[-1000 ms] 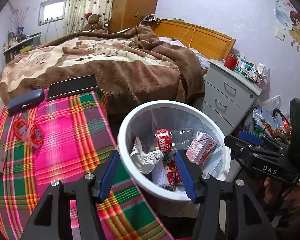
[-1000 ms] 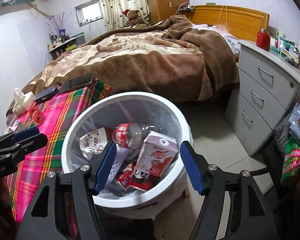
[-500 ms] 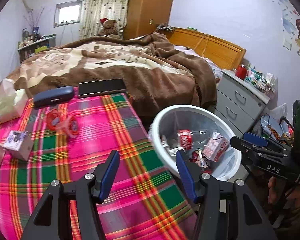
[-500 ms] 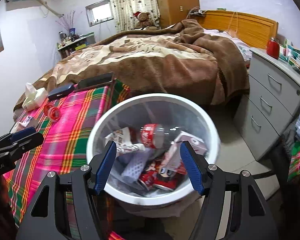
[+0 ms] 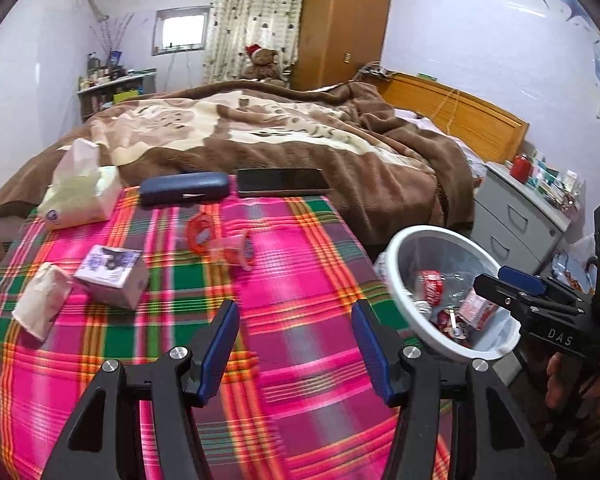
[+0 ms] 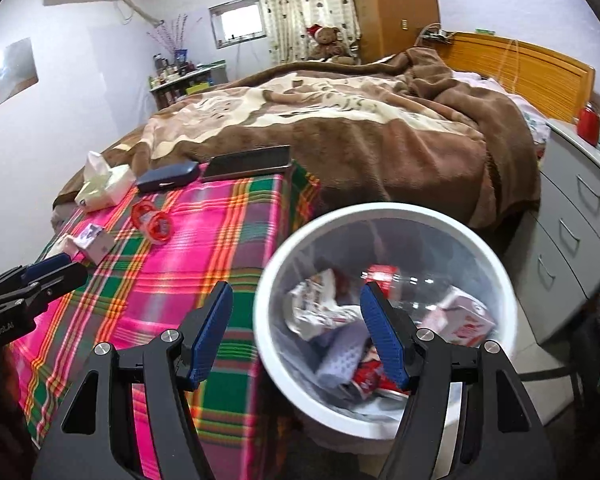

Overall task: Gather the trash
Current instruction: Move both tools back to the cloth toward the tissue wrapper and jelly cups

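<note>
A: Where's the trash rn?

B: Three bits left on the plaid cloth: crumpled tissue near the left edge, small carton touching or just beside it, and clear wrapper w/ red rings mid-table. Tissue pack, blue case and phone at the far edge prob aren't trash.

A: Tongs?

B: Left gripper has its jaws spread wide, nothing btwn them, hovering over the cloth. Right gripper likewise gaping and empty, over the bin rim.

A: How'll they handle?

B: Tissue looks soft and v. light, so pinch the bulk. Carton is light and will likely crush; I'd grip across the short faces. Wrapper seems slippery and thin, so take a bunched part.

A: Bin?

B: White bin stands beside the table, part full: plastic bottle w/ red label, pinkish carton, crumpled paper, a red can or wrapper, can't tell which.
</note>
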A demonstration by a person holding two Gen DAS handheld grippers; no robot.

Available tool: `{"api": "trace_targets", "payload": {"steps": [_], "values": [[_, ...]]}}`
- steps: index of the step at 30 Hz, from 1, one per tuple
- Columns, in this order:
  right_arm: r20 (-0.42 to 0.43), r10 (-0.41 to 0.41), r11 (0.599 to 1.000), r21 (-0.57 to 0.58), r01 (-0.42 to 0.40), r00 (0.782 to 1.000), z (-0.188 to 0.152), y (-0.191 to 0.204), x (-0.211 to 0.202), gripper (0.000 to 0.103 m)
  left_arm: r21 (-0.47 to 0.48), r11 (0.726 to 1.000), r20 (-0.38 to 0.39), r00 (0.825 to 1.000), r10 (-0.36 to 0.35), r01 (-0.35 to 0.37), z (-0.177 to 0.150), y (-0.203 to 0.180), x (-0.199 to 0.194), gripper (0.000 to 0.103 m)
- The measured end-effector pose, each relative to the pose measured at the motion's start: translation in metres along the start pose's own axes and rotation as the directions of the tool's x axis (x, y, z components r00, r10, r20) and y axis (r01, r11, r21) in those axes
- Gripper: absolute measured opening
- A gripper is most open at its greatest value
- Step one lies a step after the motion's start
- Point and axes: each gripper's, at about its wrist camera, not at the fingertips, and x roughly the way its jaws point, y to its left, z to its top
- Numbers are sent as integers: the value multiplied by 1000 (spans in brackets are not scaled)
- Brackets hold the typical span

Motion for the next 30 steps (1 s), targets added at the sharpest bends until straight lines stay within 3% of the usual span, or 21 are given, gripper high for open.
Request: {"api": "trace_targets", "payload": {"steps": [14, 30], "values": [[-34, 93, 990, -102, -96, 995, 17, 56, 38, 68, -100, 989, 6, 994, 110, -109, -1, 85, -8, 58], [-95, 168, 949, -254, -187, 981, 44, 114, 95, 68, -202, 948, -24, 969, 246, -245, -5, 187, -5, 59]]}}
